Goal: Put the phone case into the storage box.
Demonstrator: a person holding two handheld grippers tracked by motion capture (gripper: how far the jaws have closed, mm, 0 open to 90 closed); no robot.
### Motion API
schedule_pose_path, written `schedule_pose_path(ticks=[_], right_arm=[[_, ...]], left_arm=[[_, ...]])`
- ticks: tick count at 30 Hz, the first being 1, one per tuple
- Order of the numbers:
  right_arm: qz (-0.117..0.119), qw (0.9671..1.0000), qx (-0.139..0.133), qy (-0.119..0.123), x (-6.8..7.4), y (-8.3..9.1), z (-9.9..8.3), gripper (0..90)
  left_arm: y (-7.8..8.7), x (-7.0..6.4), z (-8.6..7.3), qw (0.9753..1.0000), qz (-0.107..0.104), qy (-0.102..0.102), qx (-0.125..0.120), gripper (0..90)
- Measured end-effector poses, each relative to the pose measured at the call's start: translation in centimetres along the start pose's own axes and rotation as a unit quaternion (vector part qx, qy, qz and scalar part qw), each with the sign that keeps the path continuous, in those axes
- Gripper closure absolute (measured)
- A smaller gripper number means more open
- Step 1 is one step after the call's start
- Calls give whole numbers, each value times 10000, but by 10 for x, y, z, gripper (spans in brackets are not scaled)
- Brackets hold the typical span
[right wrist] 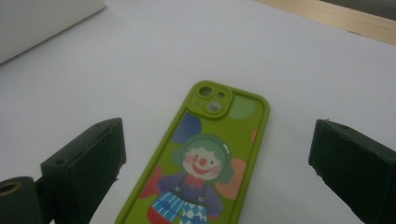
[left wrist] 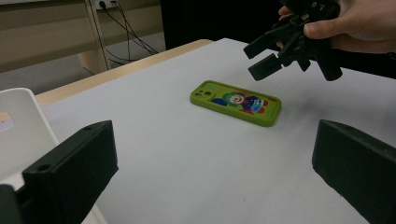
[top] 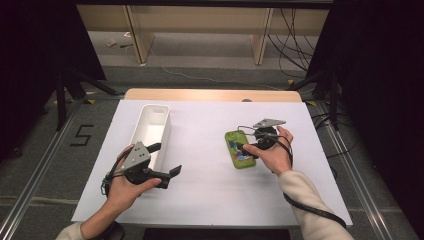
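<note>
Lying flat on white table: green phone case | grey floor | both jaws wide, empty

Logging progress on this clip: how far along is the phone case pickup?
Nothing looks done yet: the green phone case lies flat on the white table, outside the white bin. In hand: the right gripper hovers open over the case, jaws either side. The left gripper waits open. Left: gripping and lifting it.

Even, fairly bright overhead light falls on the white table; dark surrounds at nine and three o'clock; soft shadows under both hands; near jaws blur in both gripper views; all pictures slightly grainy.
</note>
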State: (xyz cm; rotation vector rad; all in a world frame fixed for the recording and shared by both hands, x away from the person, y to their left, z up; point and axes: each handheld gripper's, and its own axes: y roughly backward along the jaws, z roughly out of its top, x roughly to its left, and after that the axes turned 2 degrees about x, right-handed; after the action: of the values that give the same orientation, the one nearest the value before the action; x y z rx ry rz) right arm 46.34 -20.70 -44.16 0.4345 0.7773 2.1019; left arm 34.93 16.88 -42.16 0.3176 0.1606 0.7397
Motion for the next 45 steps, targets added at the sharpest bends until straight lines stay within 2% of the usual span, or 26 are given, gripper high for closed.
schedule_pose_path(ticks=[9, 16, 21, 25, 26, 28, 30, 32, 33, 34, 38, 41, 44, 45], right_arm=[[-2, 9994, 337, -17, 5, -13, 3, 56], [-18, 9968, 793, -48, 9, -23, 8, 57], [16, 9908, 1344, -161, 11, -34, 12, 58], [-44, 9892, 1459, -157, 10, -39, 17, 61], [-96, 9878, 1543, -169, 10, -41, 19, 62], [-121, 9872, 1581, -162, 9, -42, 19, 60], [-221, 9846, 1725, -151, 9, -45, 23, 58], [-222, 9841, 1756, -149, 9, -45, 25, 58], [-269, 9823, 1845, -174, 10, -47, 27, 55], [-269, 9823, 1845, -174, 10, -47, 27, 55], [-333, 9783, 2033, -218, 12, -52, 31, 57], [-416, 9747, 2185, -210, 13, -54, 32, 56], [-513, 9703, 2341, -324, 15, -55, 34, 59], [-513, 9703, 2341, -324, 15, -55, 34, 59]], left_arm=[[0, 0, 0, 10000, -7, 3, -9, 0], [0, -1, 0, 10000, -24, -2, -8, 0], [0, -1, 0, 10000, -24, -5, -20, 0], [0, 0, 0, 10000, -30, 10, -19, 0], [0, 0, 0, 10000, -33, 13, -20, 0], [0, -1, 0, 10000, -38, 8, -17, 0], [0, -1, 0, 10000, -43, 4, -14, 0], [0, -1, 0, 10000, -45, 4, -12, 0], [0, -1, 0, 10000, -46, 2, -10, 0], [0, -1, 0, 10000, -43, 5, -12, 0], [0, -1, 0, 10000, -40, -3, -20, 0], [0, -1, 0, 10000, -44, -2, -21, 0], [0, -1, 0, 10000, -44, -7, -26, 0], [0, 0, 0, 10000, -49, -18, -25, 0]])
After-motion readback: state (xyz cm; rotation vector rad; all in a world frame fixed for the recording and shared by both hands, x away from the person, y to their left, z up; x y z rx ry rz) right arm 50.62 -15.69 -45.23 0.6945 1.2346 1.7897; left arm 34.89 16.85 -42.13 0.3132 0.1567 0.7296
